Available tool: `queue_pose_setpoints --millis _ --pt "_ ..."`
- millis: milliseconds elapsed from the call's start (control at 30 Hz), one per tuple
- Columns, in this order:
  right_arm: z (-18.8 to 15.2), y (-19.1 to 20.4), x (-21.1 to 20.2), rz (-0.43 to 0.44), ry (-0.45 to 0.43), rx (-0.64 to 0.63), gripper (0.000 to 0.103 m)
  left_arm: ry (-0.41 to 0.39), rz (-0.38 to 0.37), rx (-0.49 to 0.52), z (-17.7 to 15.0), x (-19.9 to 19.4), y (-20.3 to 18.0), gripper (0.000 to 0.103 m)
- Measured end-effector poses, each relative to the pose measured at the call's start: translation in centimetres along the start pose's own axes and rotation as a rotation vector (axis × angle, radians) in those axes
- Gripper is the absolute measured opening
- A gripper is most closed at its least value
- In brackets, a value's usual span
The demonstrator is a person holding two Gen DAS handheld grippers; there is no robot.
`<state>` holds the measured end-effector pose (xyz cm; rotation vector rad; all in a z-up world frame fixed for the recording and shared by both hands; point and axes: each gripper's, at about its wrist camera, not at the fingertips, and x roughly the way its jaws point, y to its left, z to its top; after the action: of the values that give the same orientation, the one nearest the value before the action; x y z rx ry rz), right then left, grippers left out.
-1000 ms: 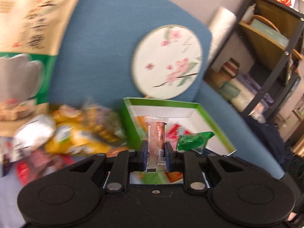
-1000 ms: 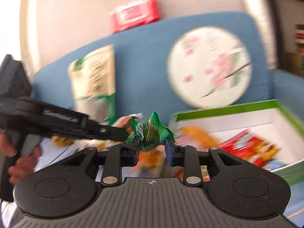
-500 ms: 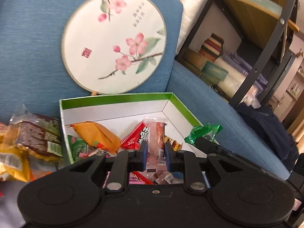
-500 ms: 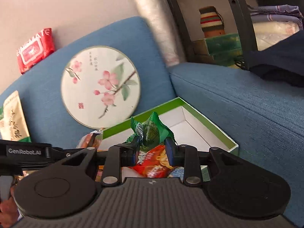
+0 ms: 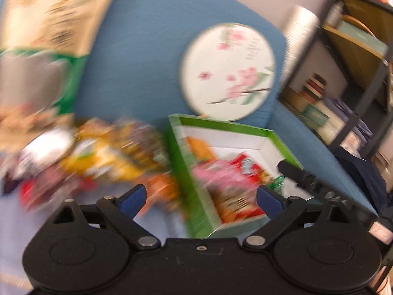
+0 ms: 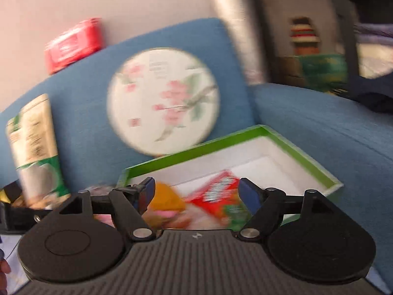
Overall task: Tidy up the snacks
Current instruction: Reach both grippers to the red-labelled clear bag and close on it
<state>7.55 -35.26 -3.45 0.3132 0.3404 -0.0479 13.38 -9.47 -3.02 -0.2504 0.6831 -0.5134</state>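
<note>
A green-rimmed white box lies on the blue sofa with several snack packets in it, among them a red packet and an orange one. My left gripper hovers over the box's near left corner, its jaws opening wide and holding nothing. My right gripper hangs over the box's near side, jaws opening too, with nothing between the pads. A green-wrapped candy lies in the box by the right gripper's finger. A blurred pile of loose snacks sits left of the box.
A round blossom-painted fan leans on the sofa back behind the box. A tall beige-and-green bag stands at the left. A red pack rests on top of the sofa back. A dark shelf stands to the right.
Both grippers have opened: the left let go of the pinkish stick, the right the green candy. The left view has swung back left toward the snack pile.
</note>
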Motion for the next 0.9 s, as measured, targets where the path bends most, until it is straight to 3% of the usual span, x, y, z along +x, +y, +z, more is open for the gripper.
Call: queue_pose_setpoints --millis 167,333,533,633,800,833,900 --pt "-0.8 4.4 -0.8 0.249 0.052 -0.067 0.103 0.009 0.111 -0.065 -2.3 -3.4 4.3 0.103" --pt "-3.0 8.7 -0.9 0.406 0.124 -0.203 0.103 -0.002 0.17 -0.097 -2.2 -5.3 7.6 0.103" --pt "-5.4 11.1 0.0 0.465 0.221 -0.27 0.103 -0.04 0.194 -0.144 0.8 -4.0 10.2 0.103" --pt "-6.1 11.6 0.3 0.474 0.248 -0.291 0.103 -0.003 0.177 -0.194 1.8 -1.7 11.7 0.103" --pt "-6.4 11.6 0.4 0.471 0.274 -0.301 0.103 0.039 0.22 -0.223 1.9 0.7 13.3 0.103" --pt "-6.4 11.6 0.5 0.47 0.282 -0.299 0.103 0.032 0.206 -0.221 1.6 0.7 13.3 0.098" --pt "-6.4 11.5 0.7 0.473 0.294 -0.277 0.103 0.034 0.151 -0.147 1.2 0.1 12.3 0.054"
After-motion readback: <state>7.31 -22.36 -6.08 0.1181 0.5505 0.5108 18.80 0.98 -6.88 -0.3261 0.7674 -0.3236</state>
